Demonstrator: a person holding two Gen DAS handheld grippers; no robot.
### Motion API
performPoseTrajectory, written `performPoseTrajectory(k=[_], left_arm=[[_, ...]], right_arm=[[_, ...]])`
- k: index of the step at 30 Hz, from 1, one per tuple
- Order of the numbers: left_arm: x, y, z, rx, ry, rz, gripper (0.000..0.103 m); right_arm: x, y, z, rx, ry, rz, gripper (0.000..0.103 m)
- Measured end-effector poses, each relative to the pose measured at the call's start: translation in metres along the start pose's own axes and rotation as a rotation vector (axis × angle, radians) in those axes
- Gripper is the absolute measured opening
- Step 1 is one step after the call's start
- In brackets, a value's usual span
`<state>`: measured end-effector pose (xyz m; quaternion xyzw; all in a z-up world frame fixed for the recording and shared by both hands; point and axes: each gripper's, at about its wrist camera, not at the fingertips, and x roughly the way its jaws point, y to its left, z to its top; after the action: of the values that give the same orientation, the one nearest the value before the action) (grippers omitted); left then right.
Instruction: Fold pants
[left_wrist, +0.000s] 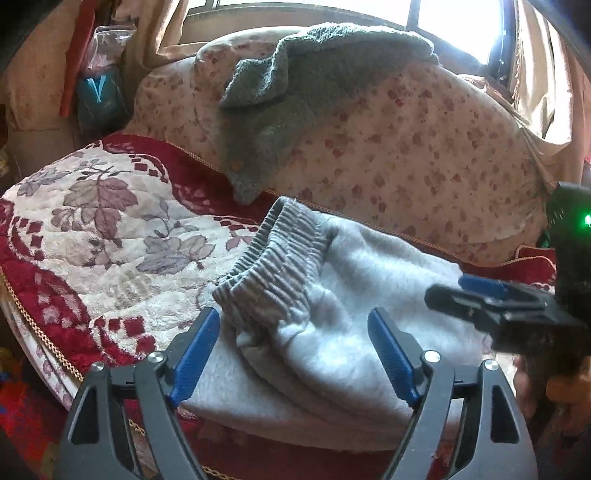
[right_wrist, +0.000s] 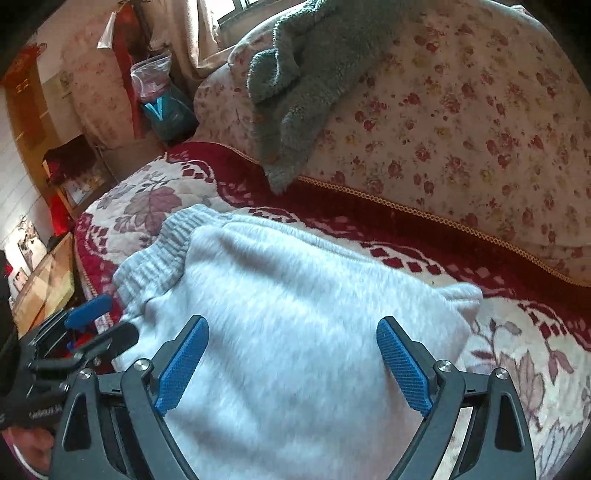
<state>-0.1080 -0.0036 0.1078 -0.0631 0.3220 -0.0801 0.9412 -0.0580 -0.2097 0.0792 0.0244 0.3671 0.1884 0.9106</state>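
Observation:
Light grey fleece pants (left_wrist: 332, 332) lie folded in a stack on the red-and-cream floral blanket (left_wrist: 92, 229), ribbed elastic waistband (left_wrist: 273, 258) toward the left. My left gripper (left_wrist: 295, 354) is open and empty, just above the near left edge of the stack. My right gripper (right_wrist: 293, 365) is open and empty over the middle of the pants (right_wrist: 295, 314). The right gripper also shows at the right edge of the left wrist view (left_wrist: 469, 299), and the left gripper at the lower left of the right wrist view (right_wrist: 107, 321).
A rolled floral quilt (left_wrist: 406, 155) runs along the back, with a grey fluffy garment (left_wrist: 280, 92) draped over it. The blanket's gold-trimmed edge (left_wrist: 48, 339) drops off at the left. Bags (left_wrist: 99, 92) and furniture (right_wrist: 40, 122) stand beyond the bed's far left.

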Motion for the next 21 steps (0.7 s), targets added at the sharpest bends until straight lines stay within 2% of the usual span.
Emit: performPoseTrajectory(k=[10,21], left_arm=[[-0.012,-0.017,0.002,-0.015,-0.024,-0.01,0.088],[-0.013,-0.039,-0.002,-0.013,-0.034,-0.02,0.088]], right_arm=[[-0.018,-0.017,-0.022,0.059,0.025,0.005,0.097],[-0.037,-0.032,-0.034,0.073,0.006,-0.05,0.097]])
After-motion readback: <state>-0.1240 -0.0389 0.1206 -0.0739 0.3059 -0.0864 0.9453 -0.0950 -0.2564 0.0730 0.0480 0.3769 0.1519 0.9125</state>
